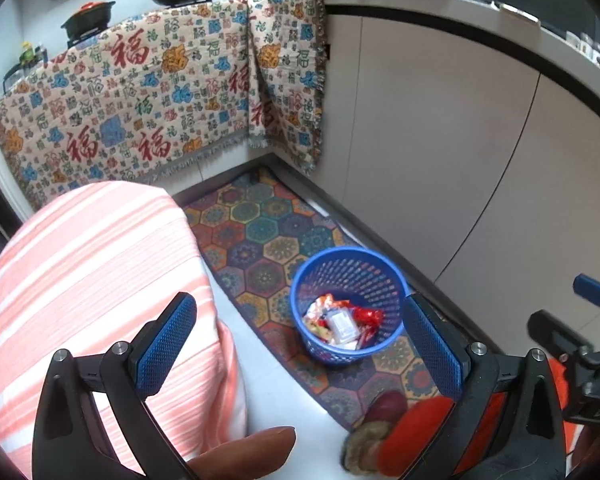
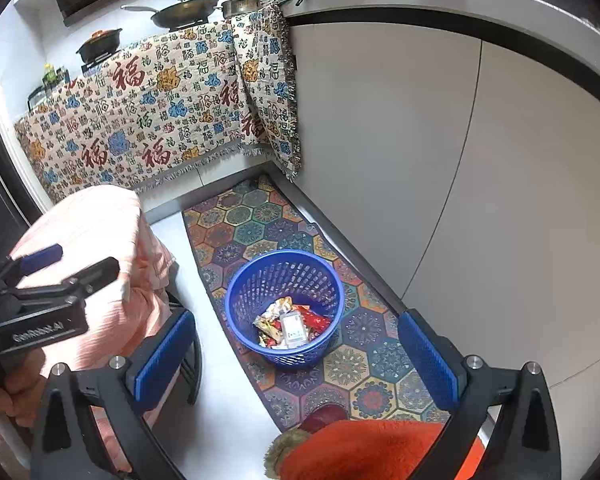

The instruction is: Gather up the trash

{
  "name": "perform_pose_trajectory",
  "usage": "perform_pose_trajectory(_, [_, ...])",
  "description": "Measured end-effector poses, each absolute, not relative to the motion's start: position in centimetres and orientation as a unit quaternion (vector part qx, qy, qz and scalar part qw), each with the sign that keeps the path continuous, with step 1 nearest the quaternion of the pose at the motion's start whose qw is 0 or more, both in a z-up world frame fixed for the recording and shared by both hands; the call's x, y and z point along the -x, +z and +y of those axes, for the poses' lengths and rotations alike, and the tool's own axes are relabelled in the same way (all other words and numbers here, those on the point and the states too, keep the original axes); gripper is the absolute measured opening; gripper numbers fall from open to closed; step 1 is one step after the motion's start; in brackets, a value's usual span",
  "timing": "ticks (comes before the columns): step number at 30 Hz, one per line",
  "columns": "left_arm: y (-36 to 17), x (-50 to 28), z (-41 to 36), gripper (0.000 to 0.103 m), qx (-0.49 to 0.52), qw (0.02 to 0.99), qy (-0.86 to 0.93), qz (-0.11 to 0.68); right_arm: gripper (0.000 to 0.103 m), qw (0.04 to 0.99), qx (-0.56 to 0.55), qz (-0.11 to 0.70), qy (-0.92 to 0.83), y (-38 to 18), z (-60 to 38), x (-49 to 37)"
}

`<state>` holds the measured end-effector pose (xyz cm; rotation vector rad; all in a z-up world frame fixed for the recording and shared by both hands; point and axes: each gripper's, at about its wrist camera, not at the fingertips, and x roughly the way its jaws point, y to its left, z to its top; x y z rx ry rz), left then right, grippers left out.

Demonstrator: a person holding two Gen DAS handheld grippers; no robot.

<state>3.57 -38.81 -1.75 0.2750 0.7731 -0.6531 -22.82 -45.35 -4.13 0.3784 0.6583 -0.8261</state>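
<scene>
My left gripper [image 1: 300, 344] wide open, empty | my right gripper [image 2: 296, 356] wide open, empty | blue basket [image 2: 240, 312] on rug [image 2: 364, 364] (wrappers [image 2: 316, 322] inside)

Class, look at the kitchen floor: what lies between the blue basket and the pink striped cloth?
Bare pale floor and the patterned mat's edge separate the blue basket from the pink striped cloth; the right wrist view shows it best.

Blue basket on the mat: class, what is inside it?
Inside the blue basket lie crumpled snack wrappers and a small clear plastic box on top. Anything beneath them, and most of the basket's floor, is covered.
</scene>
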Motion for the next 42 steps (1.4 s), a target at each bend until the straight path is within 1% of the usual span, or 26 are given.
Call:
perform_pose_trajectory(13, [-1.4, -3.4, -38.1, 0.103, -0.130, 0.867, -0.308, 0.369, 0.103, 0.846, -0.161, 0.320, -0.395, -3.6, -44.0, 21.8])
perform_pose_trajectory(42, [-1.5, -3.2, -38.4, 0.103, -0.141, 0.863, -0.313, 0.370, 0.103, 0.845, -0.157, 0.325, -0.395, -3.6, -43.9, 21.6])
